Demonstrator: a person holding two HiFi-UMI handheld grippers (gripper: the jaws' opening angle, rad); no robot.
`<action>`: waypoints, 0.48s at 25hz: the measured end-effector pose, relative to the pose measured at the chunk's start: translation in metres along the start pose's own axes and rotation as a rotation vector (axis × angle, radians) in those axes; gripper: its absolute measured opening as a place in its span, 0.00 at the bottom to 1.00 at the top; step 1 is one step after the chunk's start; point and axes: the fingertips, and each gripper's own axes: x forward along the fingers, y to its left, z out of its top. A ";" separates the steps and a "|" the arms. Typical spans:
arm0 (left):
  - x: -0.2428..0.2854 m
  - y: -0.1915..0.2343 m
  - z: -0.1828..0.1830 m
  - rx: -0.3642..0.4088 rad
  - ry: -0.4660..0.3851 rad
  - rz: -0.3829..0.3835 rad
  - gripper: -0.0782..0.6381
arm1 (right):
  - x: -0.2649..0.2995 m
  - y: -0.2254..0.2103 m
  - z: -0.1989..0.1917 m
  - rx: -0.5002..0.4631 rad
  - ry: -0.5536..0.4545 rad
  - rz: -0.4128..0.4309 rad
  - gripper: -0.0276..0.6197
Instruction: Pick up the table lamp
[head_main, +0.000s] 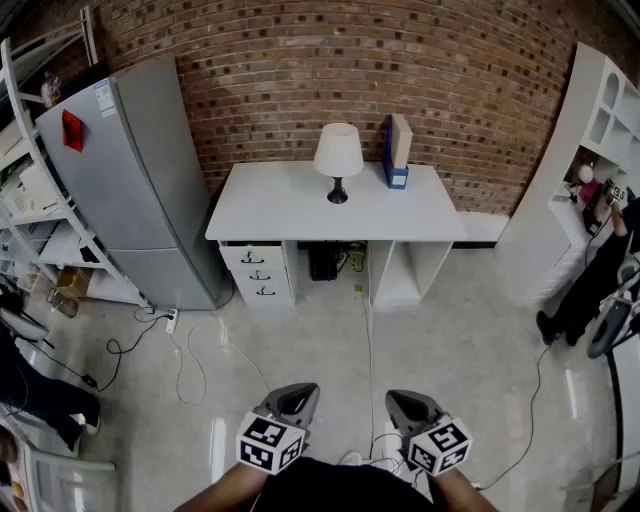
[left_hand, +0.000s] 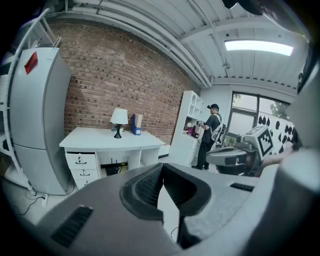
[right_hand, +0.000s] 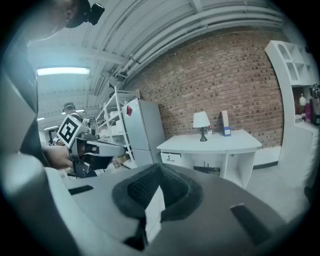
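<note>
Two tools hang low by the person's body: the left gripper (head_main: 297, 395) and the right gripper (head_main: 409, 400), each with jaws pressed together on nothing. Well ahead, the table lamp (head_main: 338, 160) stands upright at the back of the white desk (head_main: 270, 210), just beside a blue file box (head_main: 397, 150). Floor strewn with loose cables (head_main: 190, 360) lies between. A grey refrigerator (head_main: 140, 180) flanks the desk's left, a white shelf unit (head_main: 590, 120) its right.
</note>
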 end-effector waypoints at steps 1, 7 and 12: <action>0.001 -0.001 -0.001 0.003 0.002 0.000 0.12 | 0.000 -0.001 -0.001 0.001 0.002 -0.001 0.05; 0.002 -0.005 -0.003 0.009 0.007 -0.009 0.12 | -0.002 -0.003 -0.005 0.007 0.001 -0.005 0.05; 0.004 -0.006 -0.002 0.014 0.010 -0.011 0.12 | -0.003 -0.004 -0.004 0.000 0.008 -0.004 0.05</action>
